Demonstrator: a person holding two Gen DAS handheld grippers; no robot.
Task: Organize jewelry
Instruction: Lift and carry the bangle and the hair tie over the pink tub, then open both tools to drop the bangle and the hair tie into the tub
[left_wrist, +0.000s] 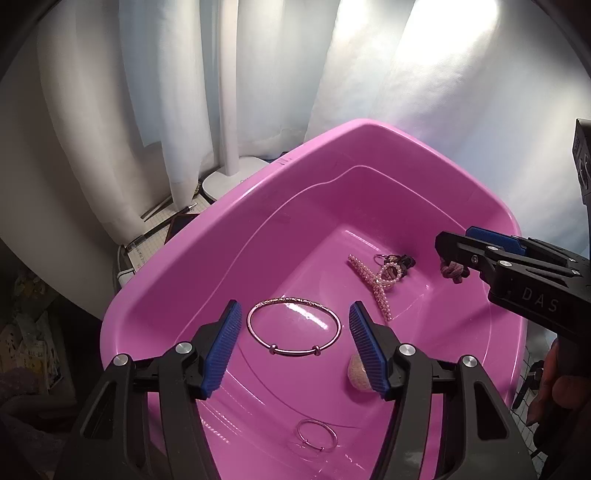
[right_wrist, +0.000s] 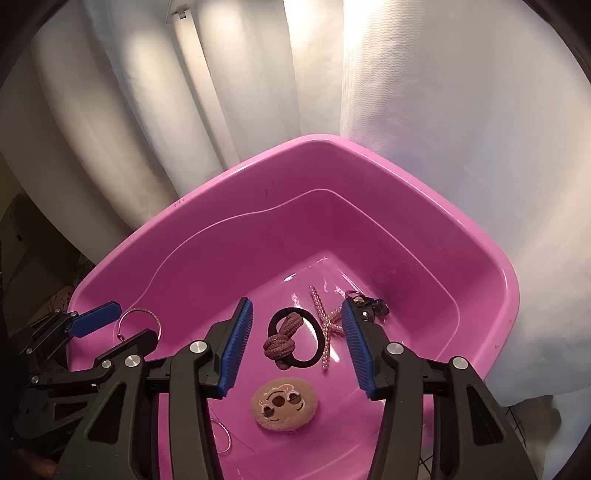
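Right now you are holding both grippers over a pink tub (left_wrist: 192, 266), and all the jewelry is lying on its floor. Your left gripper (left_wrist: 293, 347) is hanging at the bottom centre of the left view with its jaws spread wide and gripping nothing; a bangle (left_wrist: 293, 326) is showing in the gap between the blue pads (left_wrist: 218, 350), lying flat on the tub floor. Lower in that frame a thin ring (left_wrist: 317, 435) is lying near the bottom edge, and a pearl clip (left_wrist: 373, 284) is sitting to the upper right of the bangle, touching a dark charm (left_wrist: 402, 263). Your right gripper (right_wrist: 297, 350) is also gaping open and empty, framing a hair tie (right_wrist: 293, 341) with a knotted mauve band on the tub floor. Just below it in the right view, a round plush face (right_wrist: 284, 404) is lying face up. Behind the tub, a white curtain (right_wrist: 443, 129) is filling the upper frame.
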